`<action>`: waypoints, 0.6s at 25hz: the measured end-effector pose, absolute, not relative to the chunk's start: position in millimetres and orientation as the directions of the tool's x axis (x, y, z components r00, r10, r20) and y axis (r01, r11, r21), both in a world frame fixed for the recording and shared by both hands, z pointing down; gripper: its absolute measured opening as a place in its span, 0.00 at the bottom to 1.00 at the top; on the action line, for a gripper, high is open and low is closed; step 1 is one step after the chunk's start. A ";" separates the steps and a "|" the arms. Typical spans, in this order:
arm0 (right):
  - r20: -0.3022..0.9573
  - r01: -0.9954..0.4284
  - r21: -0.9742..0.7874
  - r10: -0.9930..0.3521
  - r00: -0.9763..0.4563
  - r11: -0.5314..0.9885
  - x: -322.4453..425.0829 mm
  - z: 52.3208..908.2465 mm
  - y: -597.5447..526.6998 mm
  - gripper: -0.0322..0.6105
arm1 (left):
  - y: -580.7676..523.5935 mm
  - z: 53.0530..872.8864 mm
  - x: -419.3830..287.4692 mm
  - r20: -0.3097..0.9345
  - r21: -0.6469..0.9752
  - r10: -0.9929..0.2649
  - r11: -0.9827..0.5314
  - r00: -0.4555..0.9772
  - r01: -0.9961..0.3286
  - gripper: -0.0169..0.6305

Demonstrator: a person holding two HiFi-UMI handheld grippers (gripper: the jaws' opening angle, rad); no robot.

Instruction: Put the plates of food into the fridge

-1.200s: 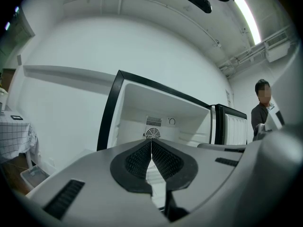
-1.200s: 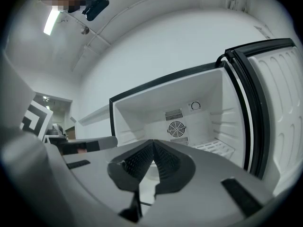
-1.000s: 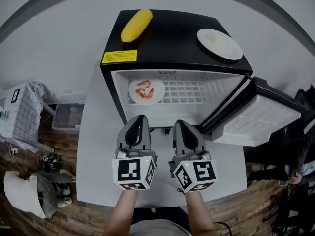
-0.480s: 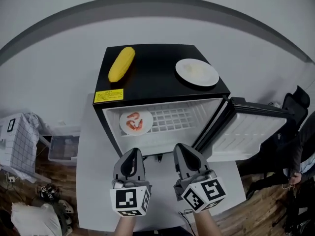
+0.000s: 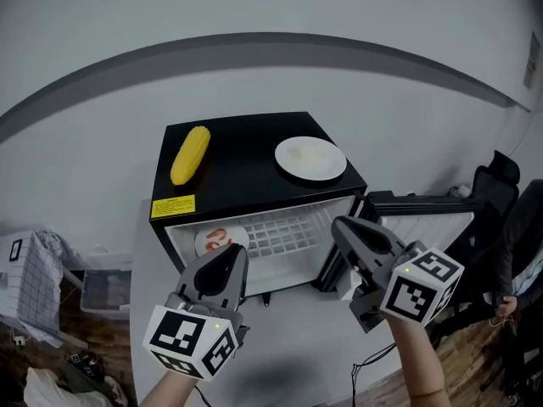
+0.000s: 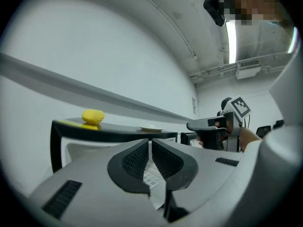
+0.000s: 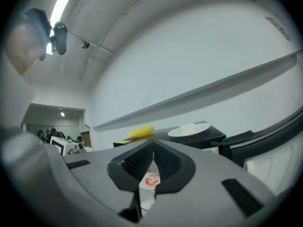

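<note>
Presumably, with left gripper [image 5: 232, 259] and right gripper [image 5: 343, 226] closed empty, the fragile plate [image 5: 310, 158] by the right edge of the fridge [image 5: 246, 166] is best taken by its rim.

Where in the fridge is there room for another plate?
The shelf is bare right of the shrimp plate; its left end is crowded. On the fridge top, the gap between corn and white plate is free.

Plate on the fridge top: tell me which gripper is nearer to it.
Right. The right gripper is just front-right of the plate; the left gripper is farther off, front-left.
</note>
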State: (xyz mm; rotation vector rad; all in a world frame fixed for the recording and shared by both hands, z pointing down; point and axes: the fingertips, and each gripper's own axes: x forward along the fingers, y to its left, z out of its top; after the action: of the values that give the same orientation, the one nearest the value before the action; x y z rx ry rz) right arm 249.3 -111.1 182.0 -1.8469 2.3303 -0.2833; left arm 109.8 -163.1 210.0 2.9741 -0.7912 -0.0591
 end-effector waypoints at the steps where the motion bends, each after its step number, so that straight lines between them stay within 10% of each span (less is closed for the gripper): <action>1: 0.022 -0.946 -0.238 -0.972 -0.233 0.221 255.4 177.0 -112.6 0.07 | -165.9 199.5 115.0 -0.007 0.048 -0.482 -0.876 0.876 -0.481 0.04; 15: 0.383 -0.939 -0.159 -0.857 -0.344 0.306 356.3 142.4 -195.6 0.07 | -262.4 122.6 224.2 0.448 0.135 -0.348 -0.884 0.824 -0.447 0.04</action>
State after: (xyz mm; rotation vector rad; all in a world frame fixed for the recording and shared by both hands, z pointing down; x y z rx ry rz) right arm 356.3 -195.6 142.4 -1.9030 2.7134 -0.6082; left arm 224.2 -262.4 122.6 2.7729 -0.6133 0.6149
